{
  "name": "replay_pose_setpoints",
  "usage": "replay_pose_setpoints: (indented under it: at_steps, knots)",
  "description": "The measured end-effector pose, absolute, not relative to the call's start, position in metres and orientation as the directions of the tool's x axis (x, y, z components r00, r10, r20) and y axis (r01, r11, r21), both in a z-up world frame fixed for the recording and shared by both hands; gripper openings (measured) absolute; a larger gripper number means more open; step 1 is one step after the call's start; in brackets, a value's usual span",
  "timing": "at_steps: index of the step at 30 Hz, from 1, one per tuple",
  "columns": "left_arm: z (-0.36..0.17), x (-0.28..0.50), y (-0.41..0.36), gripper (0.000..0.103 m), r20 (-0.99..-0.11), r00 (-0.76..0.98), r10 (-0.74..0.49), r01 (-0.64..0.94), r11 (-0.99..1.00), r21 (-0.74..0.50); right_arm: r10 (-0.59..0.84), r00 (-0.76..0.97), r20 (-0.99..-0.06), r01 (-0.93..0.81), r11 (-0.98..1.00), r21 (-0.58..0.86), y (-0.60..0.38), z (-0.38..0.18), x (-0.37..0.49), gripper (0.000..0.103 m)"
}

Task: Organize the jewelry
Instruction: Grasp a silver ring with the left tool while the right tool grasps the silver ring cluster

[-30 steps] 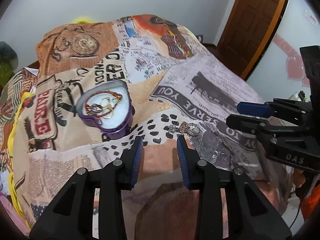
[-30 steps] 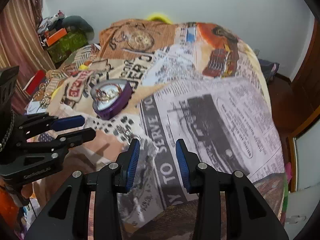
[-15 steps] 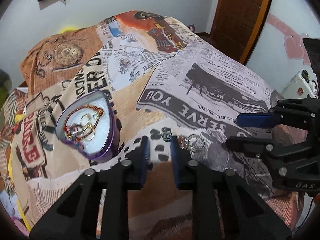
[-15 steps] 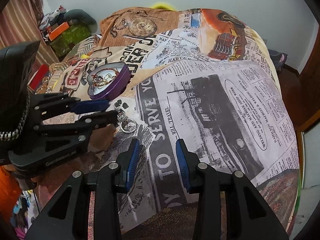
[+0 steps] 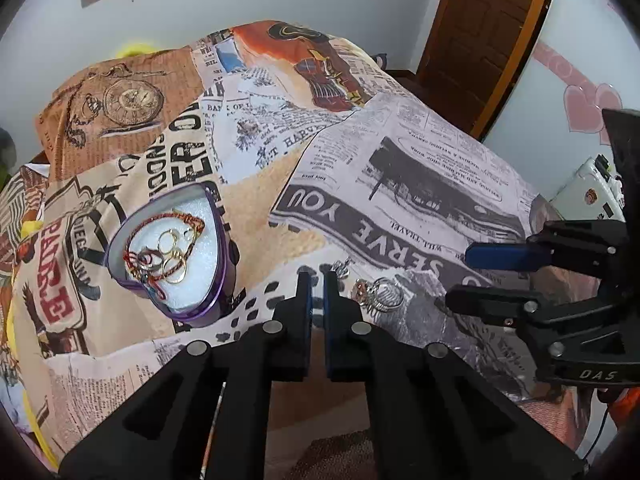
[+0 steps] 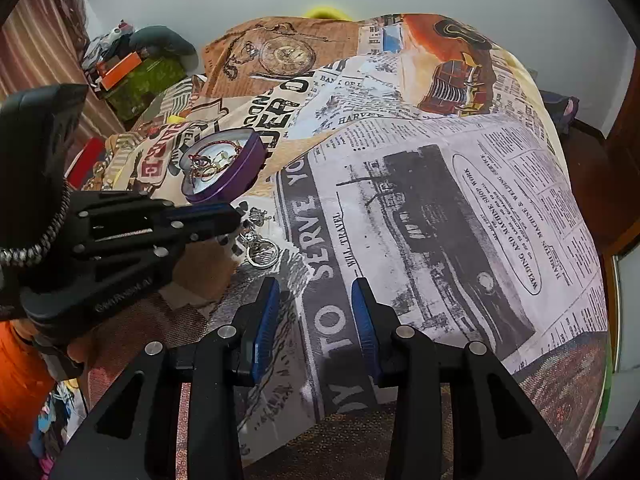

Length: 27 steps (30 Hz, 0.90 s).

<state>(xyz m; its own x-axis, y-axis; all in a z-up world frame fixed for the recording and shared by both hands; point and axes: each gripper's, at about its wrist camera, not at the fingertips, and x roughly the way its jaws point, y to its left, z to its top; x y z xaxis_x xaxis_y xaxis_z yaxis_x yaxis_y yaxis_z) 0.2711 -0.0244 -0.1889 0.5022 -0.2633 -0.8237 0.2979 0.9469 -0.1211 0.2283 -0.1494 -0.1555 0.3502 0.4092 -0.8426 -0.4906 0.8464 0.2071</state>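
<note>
A purple heart-shaped box (image 5: 176,264) lies open on the bed, holding a red cord bracelet and several gold rings; it also shows in the right wrist view (image 6: 224,168). A silver ring with a stone and a small charm (image 5: 376,292) lie loose on the cloth to its right, seen too in the right wrist view (image 6: 260,248). My left gripper (image 5: 316,280) is nearly shut, its tips just left of the loose pieces, nothing visible between them. My right gripper (image 6: 314,312) is open and empty, below and right of the ring.
The bed is covered by a newspaper-print sheet (image 5: 400,184). A brown door (image 5: 480,32) stands at the back right. Clutter and a green bag (image 6: 140,80) sit beside the bed at the left. A white device (image 5: 588,188) is at the right edge.
My left gripper has closed from wide open to nearly shut and moved forward toward the loose pieces. The right gripper has come closer to the ring and stayed open.
</note>
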Motion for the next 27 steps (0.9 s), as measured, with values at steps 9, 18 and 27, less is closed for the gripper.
replay_pose_setpoints:
  at_steps: [9, 18, 27]
  knots:
    - [-0.197, 0.287, -0.043, 0.014, -0.853, 0.467, -0.235, 0.318, 0.944, -0.086, 0.430, 0.344, -0.835, -0.492, 0.840, 0.230, -0.152, -0.155, 0.228, 0.034]
    - [-0.200, 0.297, -0.052, 0.014, -0.856, 0.452, -0.249, 0.327, 0.940, -0.101, 0.438, 0.342, -0.831, -0.482, 0.841, 0.245, -0.158, -0.157, 0.229, 0.034]
    - [-0.191, 0.288, -0.034, 0.008, -0.816, 0.474, -0.332, 0.291, 0.933, -0.211, 0.437, 0.348, -0.829, -0.491, 0.839, 0.235, -0.157, -0.154, 0.225, 0.034]
